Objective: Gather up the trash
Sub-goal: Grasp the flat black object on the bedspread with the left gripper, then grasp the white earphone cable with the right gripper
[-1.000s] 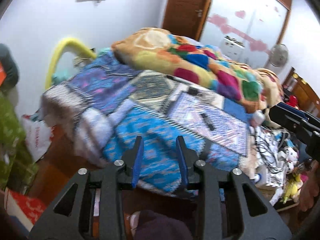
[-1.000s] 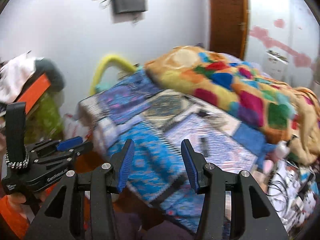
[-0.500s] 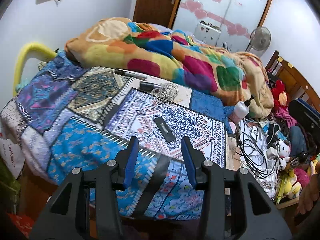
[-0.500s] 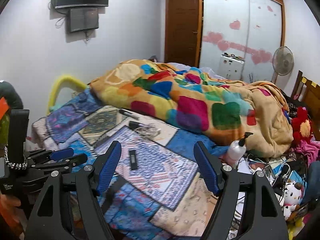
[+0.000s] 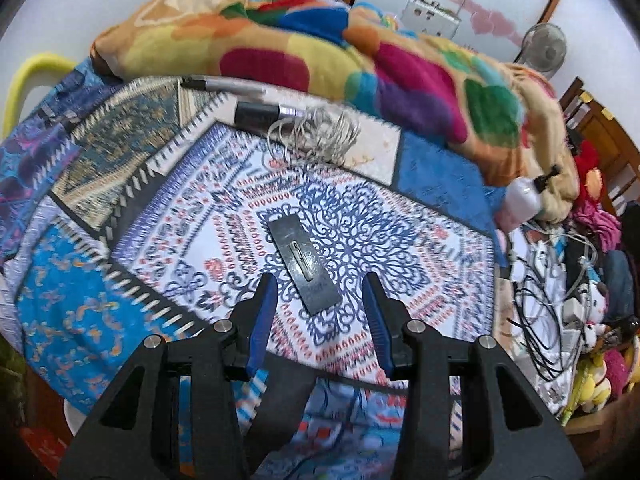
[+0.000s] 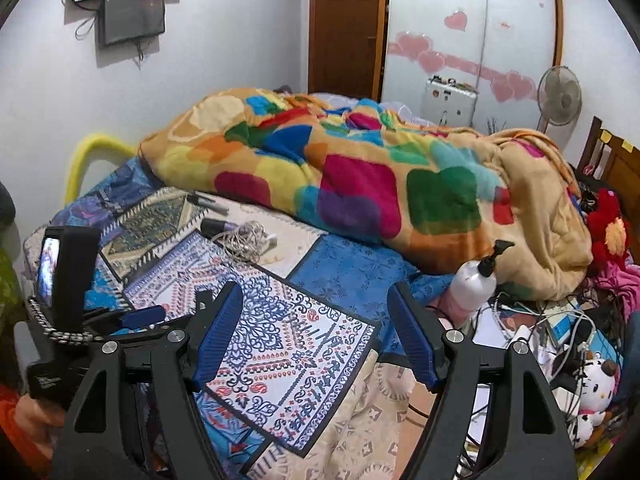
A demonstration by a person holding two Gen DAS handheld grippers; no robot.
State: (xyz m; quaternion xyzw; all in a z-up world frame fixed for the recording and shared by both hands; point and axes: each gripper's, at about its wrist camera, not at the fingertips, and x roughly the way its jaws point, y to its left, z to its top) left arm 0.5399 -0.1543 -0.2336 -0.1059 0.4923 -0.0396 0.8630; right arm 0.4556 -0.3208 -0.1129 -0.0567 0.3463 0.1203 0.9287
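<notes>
Right claw [image 6: 316,332] empty, jaws wide over patterned bedspread [image 6: 304,344] — left claw [image 6: 140,316] at left edge, pump bottle [image 6: 474,284] beyond.

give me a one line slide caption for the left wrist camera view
Left gripper, jaws open and empty, over a flat dark wrapper on the patterned bedspread.

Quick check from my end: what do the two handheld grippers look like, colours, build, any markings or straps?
Both are matte black frames with triangular cut-outs and silver pivot screws. The left gripper and right gripper each carry two fingers faced with ribbed blue pads. Seen from the right wrist, the left unit has small white lettering on its body, a beaded band around its upright handle and a small lit screen.
</notes>
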